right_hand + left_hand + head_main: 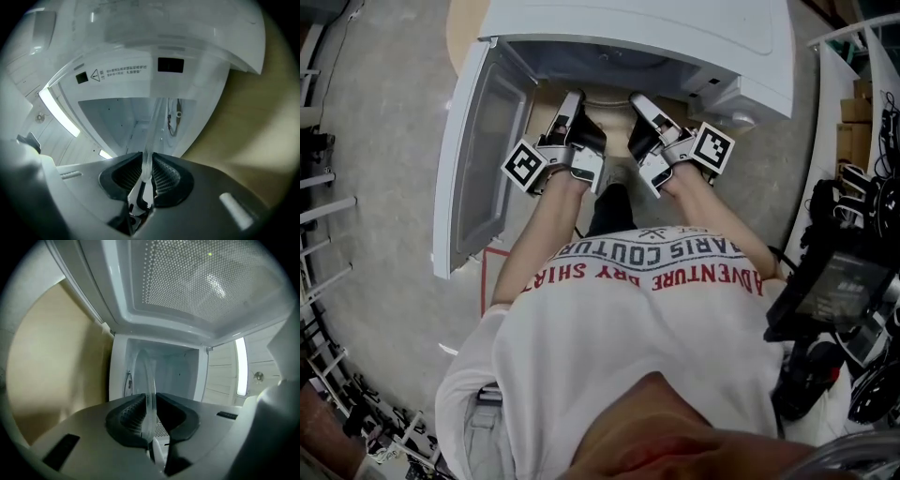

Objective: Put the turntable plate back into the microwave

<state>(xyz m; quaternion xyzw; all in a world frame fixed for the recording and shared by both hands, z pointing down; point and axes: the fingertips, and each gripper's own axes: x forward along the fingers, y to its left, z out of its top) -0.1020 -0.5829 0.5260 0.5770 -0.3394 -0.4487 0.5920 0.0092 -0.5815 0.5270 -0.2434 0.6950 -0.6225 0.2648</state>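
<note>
The shirt [656, 309] reads "ADVENTURE DRY SHIRT". A warning label [119, 71] with a triangle sits above the oven mouth, its print too small to read. One microwave [675, 37] stands at 12 o'clock, its door [478, 141] open toward 9 o'clock. One glass turntable plate [149, 378] is at the cavity mouth. The left hand-held gripper [149, 401] and the right hand-held gripper [146, 164] each clamp its rim, jaws nearly closed.

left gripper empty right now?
No, the left gripper has its fingers shut on the rim of the clear turntable plate, seen edge-on between them.
</note>
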